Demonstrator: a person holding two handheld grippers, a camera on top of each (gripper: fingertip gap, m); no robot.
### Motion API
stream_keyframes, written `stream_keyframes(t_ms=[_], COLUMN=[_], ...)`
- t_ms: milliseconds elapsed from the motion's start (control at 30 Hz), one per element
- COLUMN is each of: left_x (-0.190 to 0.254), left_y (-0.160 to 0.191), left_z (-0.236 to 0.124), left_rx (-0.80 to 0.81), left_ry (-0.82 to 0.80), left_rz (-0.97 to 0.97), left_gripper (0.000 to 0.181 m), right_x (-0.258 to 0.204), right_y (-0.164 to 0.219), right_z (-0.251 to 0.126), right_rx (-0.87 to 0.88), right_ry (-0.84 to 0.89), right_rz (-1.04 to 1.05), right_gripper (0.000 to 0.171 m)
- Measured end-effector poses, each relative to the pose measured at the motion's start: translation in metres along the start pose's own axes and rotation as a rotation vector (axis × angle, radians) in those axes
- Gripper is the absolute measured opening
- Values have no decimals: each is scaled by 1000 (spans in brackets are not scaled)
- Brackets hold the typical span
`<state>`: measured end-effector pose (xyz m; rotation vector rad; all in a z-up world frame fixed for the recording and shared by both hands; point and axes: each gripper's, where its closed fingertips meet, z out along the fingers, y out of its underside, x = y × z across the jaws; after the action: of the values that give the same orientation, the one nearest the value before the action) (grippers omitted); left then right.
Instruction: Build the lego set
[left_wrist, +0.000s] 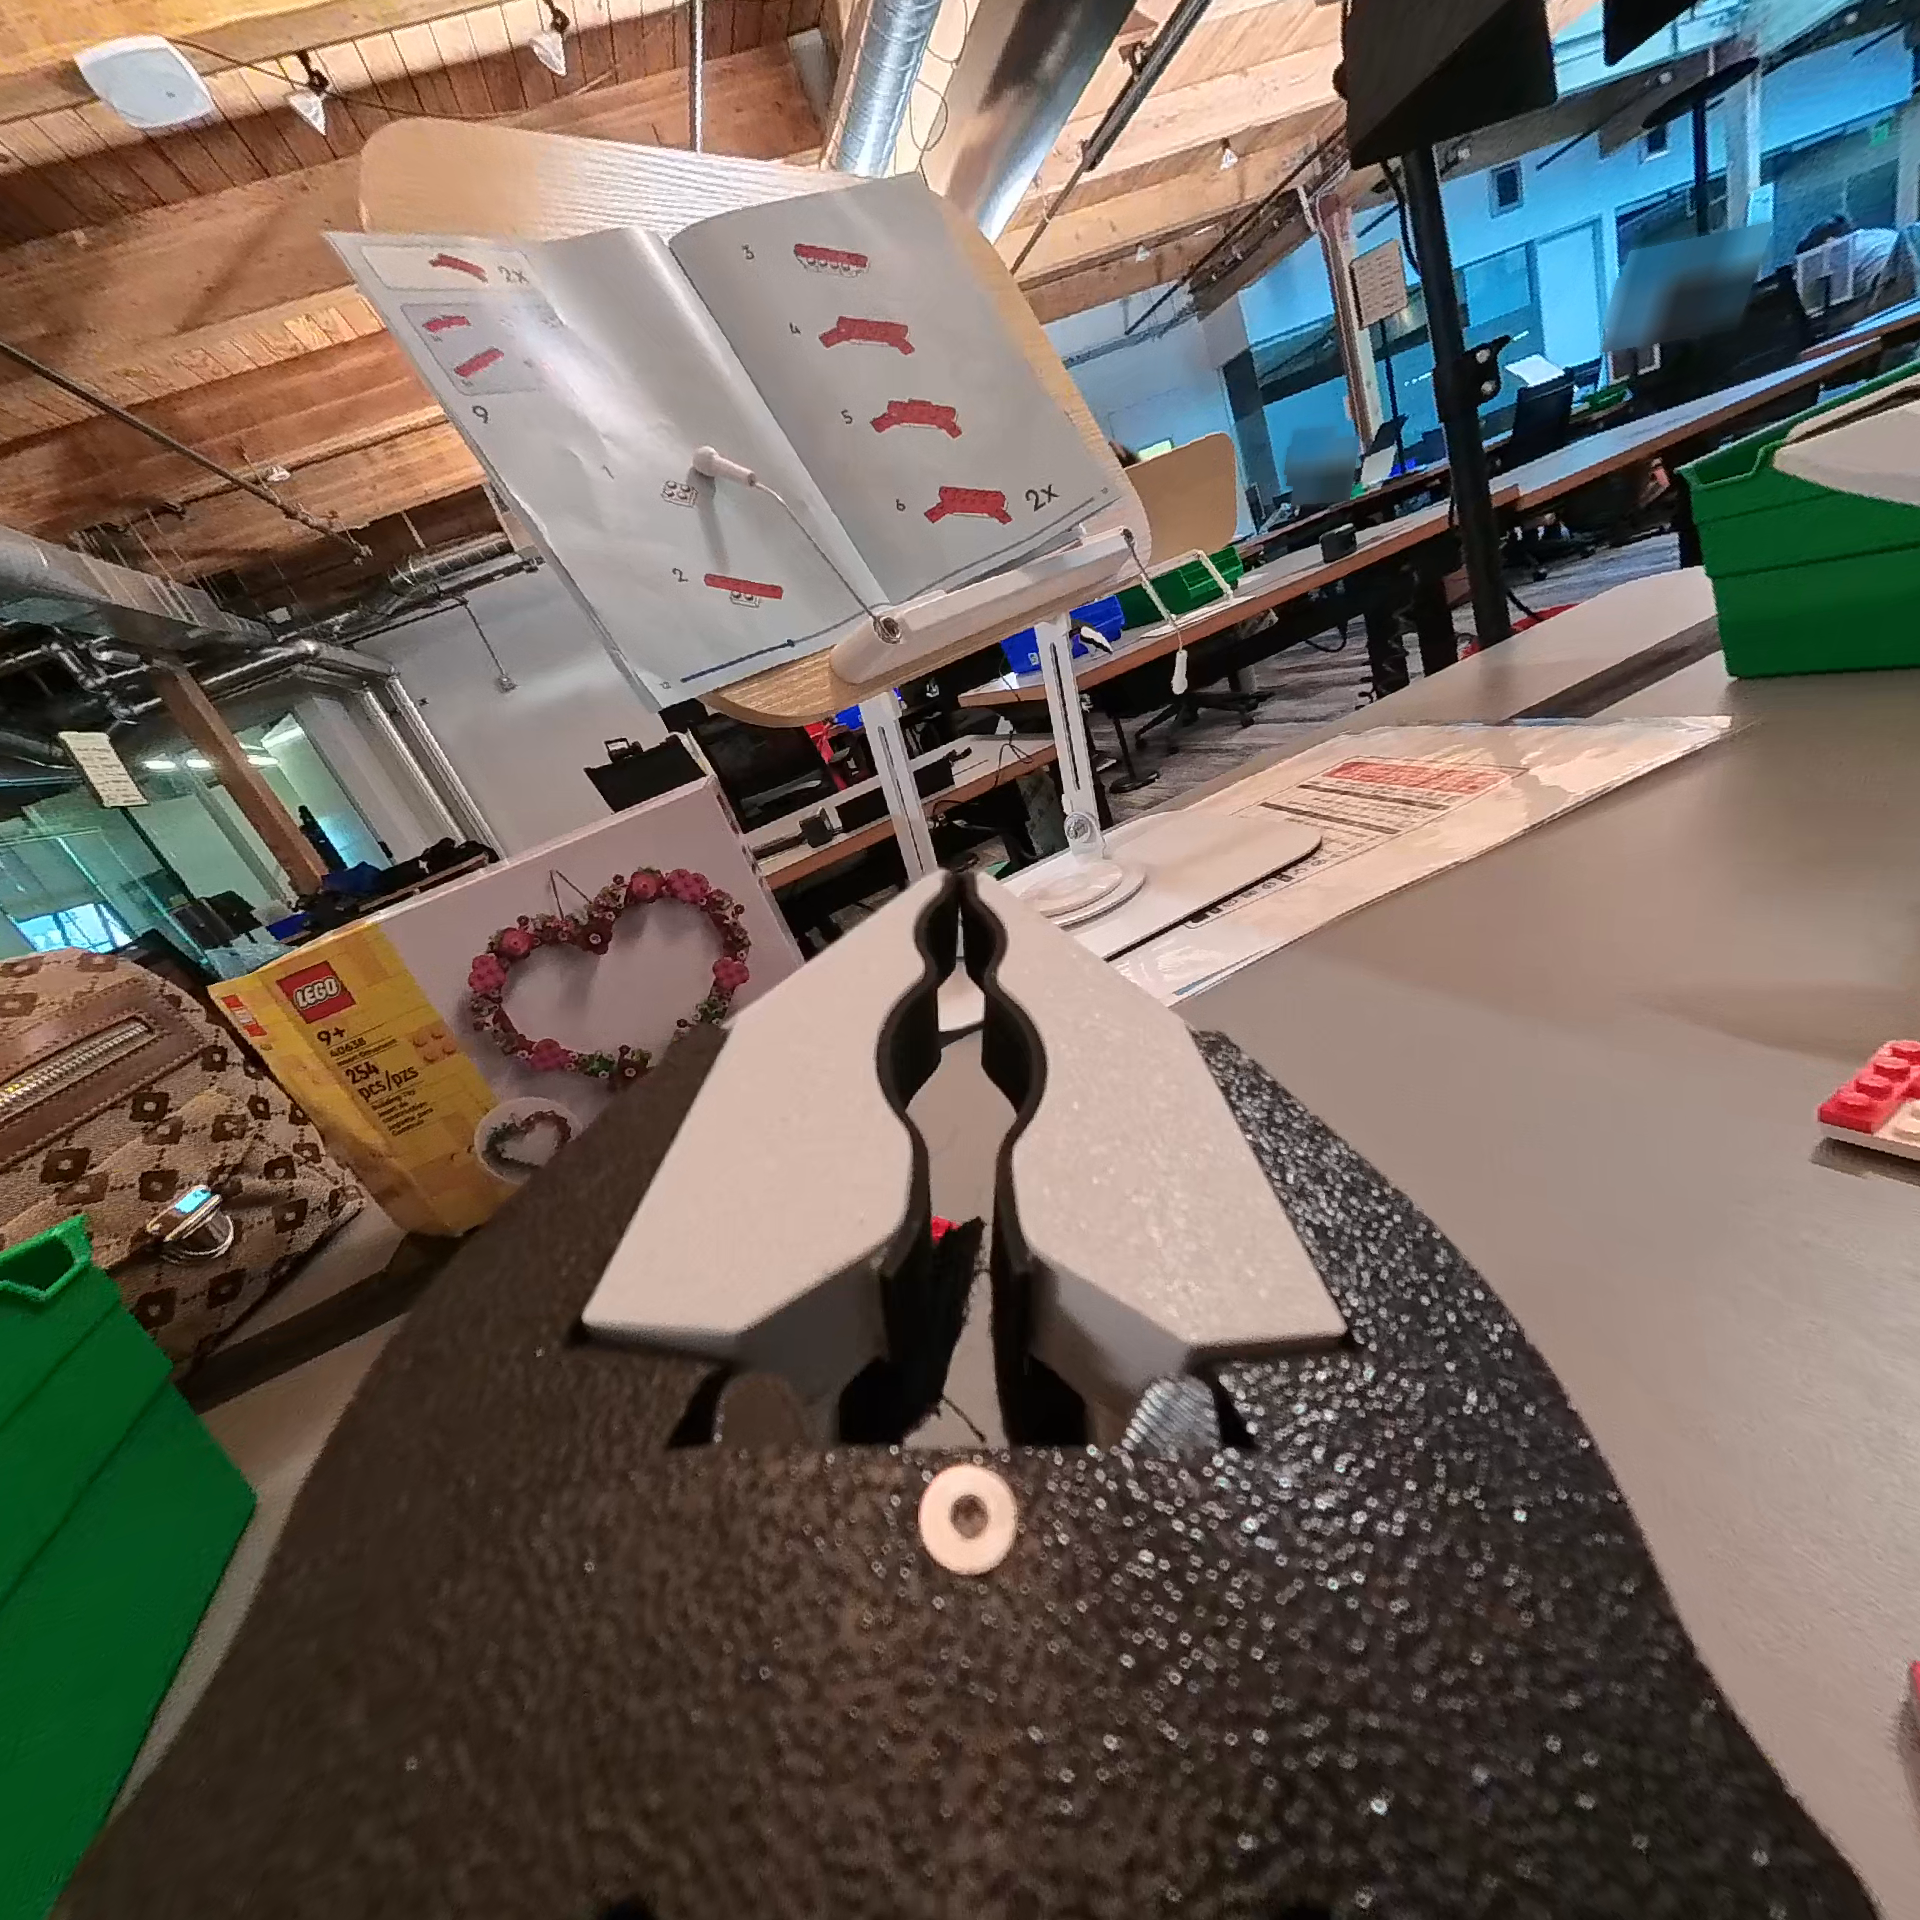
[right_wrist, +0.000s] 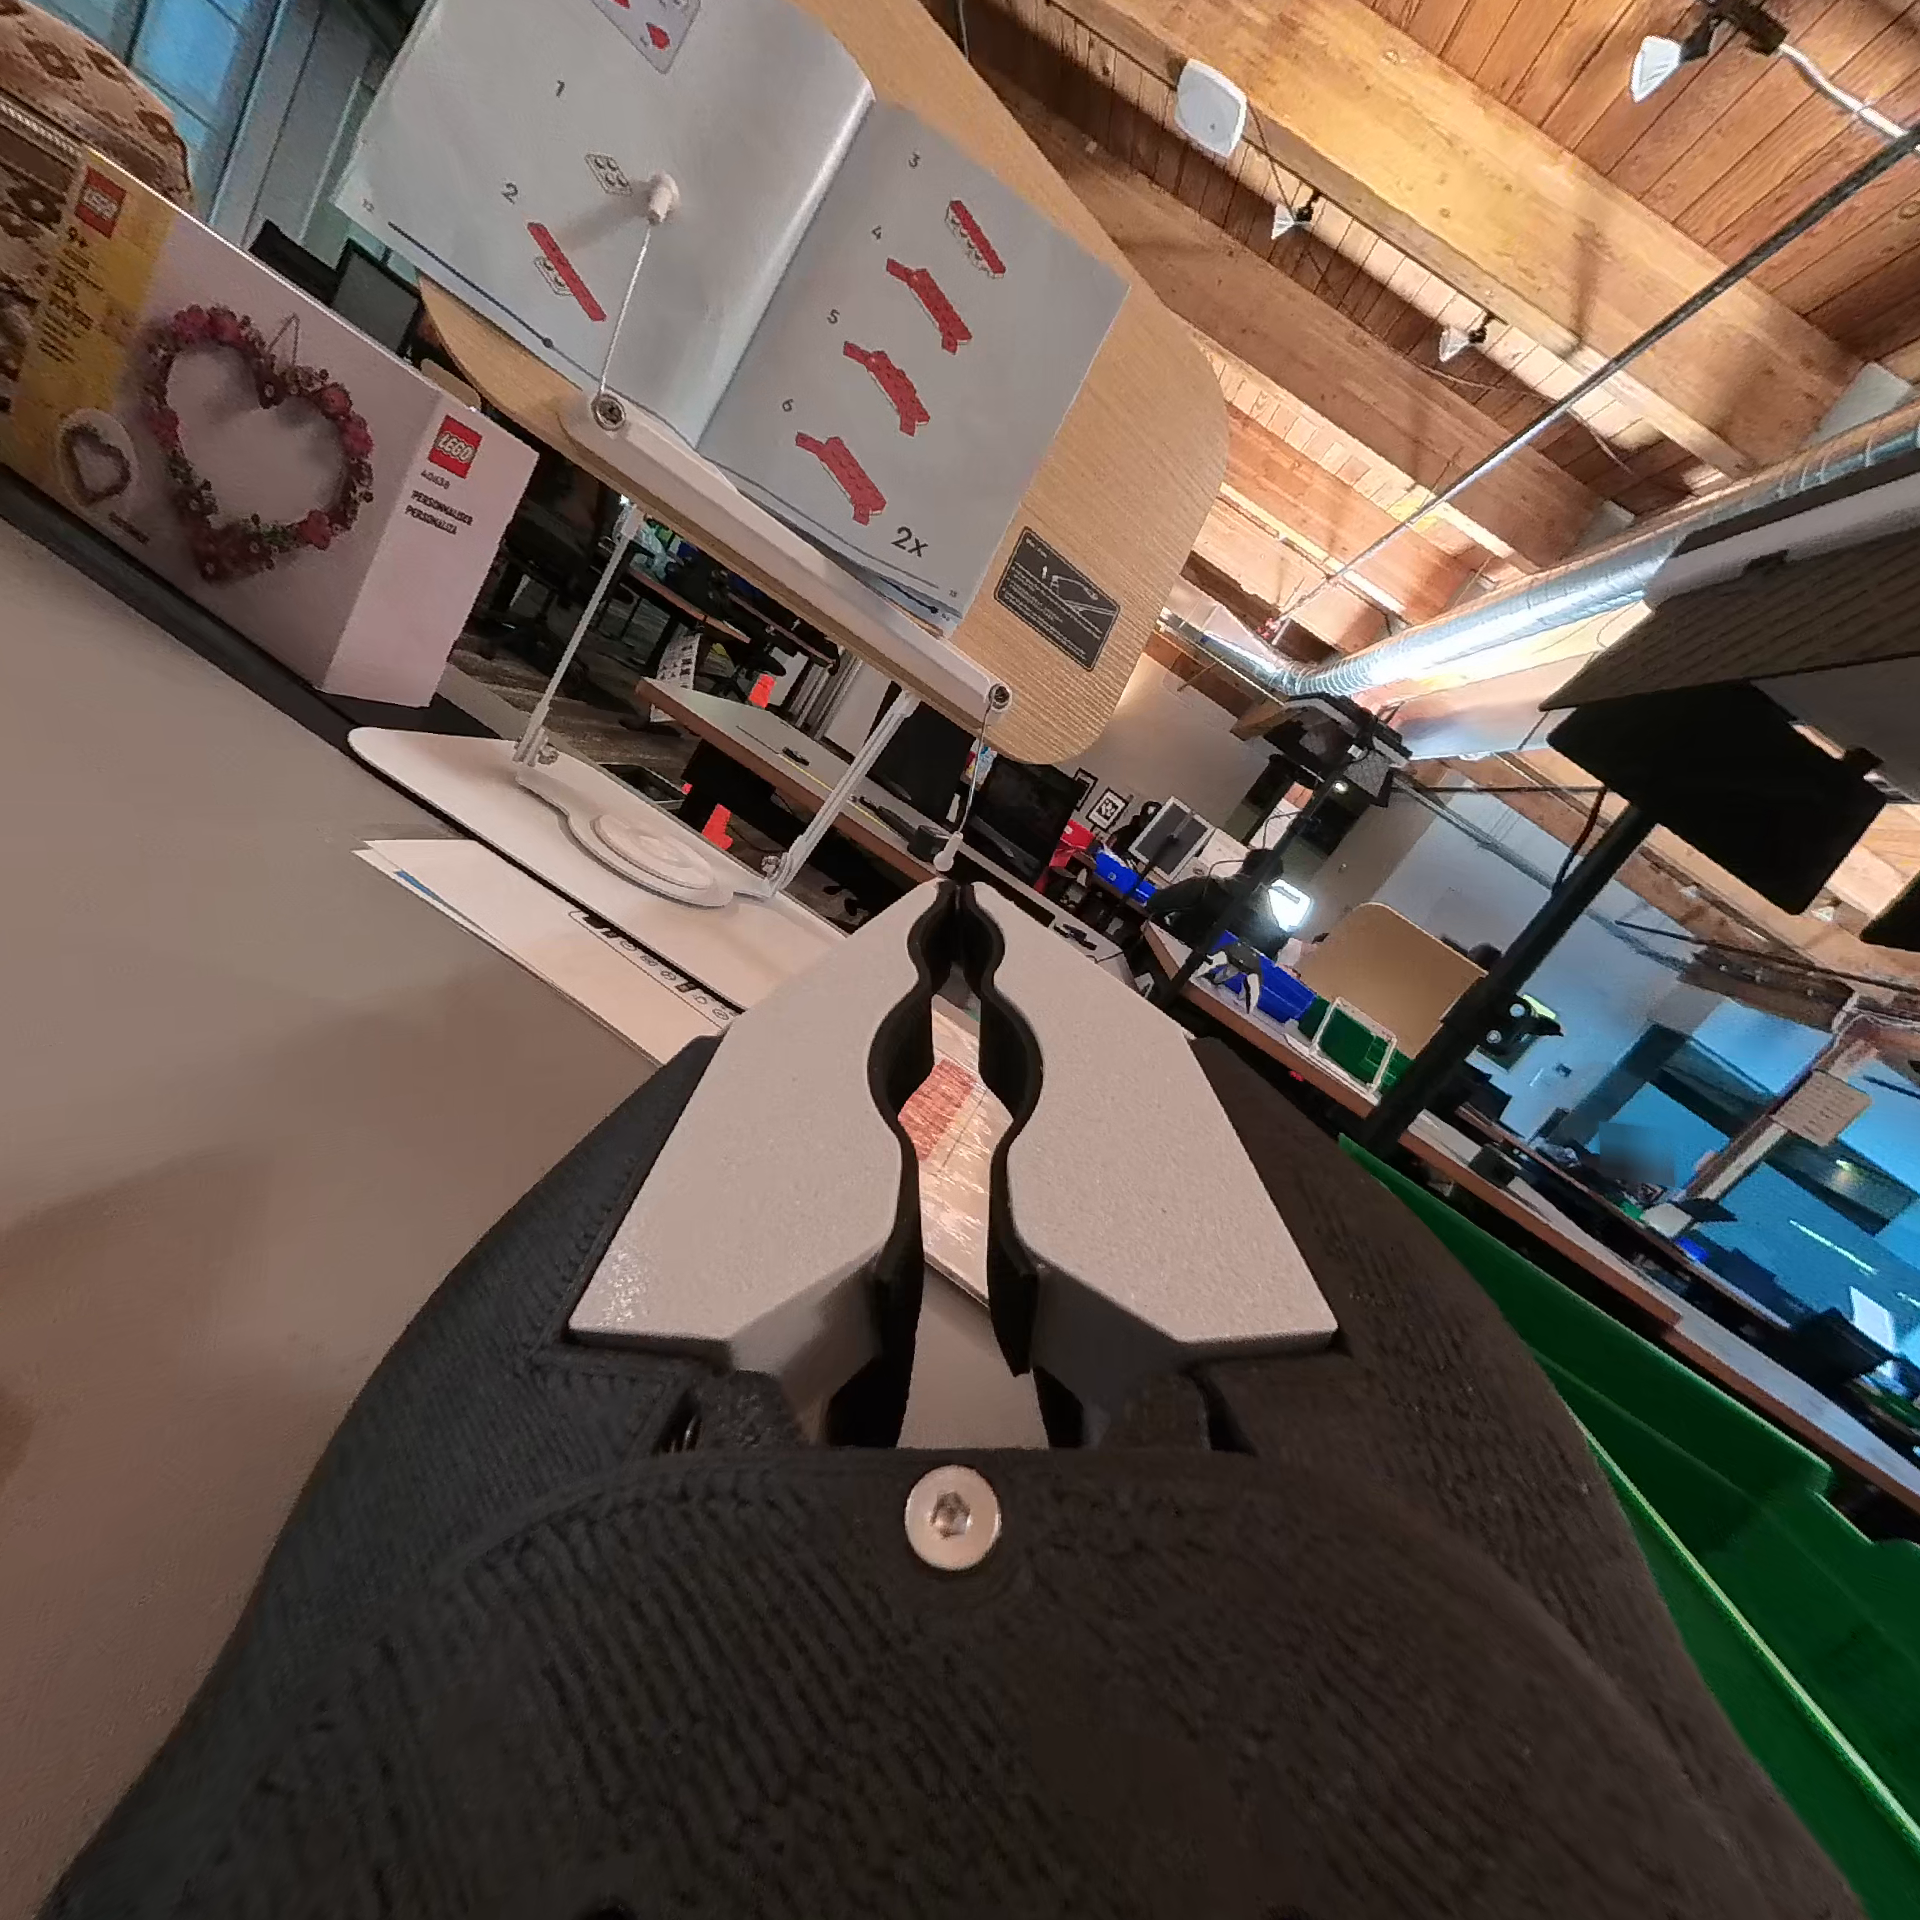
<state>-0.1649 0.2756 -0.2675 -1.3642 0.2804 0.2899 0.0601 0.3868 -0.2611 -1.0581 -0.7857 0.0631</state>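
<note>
Bare grey counter (right_wrist: 208, 987) lies open leftward; a white-footed wooden book stand (right_wrist: 644, 831) and green plastic bin (right_wrist: 1766, 1558) block ahead and right.

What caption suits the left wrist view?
Shut left gripper faces an open instruction booklet on a stand.

Logo on box (left_wrist: 343, 1049); step nos. in booklet (left_wrist: 727, 416) — sheet (left_wrist: 1403, 800) prob. unreadable.
</note>
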Motion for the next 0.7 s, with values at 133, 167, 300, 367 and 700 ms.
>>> stream_keyframes(t_ms=[133,167,300,367,700], left_x=[3,3,5,6,7], left_y=[2,3,6,6,5], left_z=[2,3,4,4,5], left_rx=[-10,-14,-29,-30,-17], left_ry=[14,19,28,31,7], left_rz=[6,6,17,21,111], left_gripper=[0,0,0,0,0], right_x=[-1,-2,-3,-4,-7], right_y=[2,2,3,4,-1], right_z=[1,2,3,3,-1], right_rx=[-5,-6,-13,-18,-6], right_ry=[-8,-9,-15,-16,-25], right_rz=[-1,-2,-5,-9,-28], right_gripper=[0,0,1,1,0])
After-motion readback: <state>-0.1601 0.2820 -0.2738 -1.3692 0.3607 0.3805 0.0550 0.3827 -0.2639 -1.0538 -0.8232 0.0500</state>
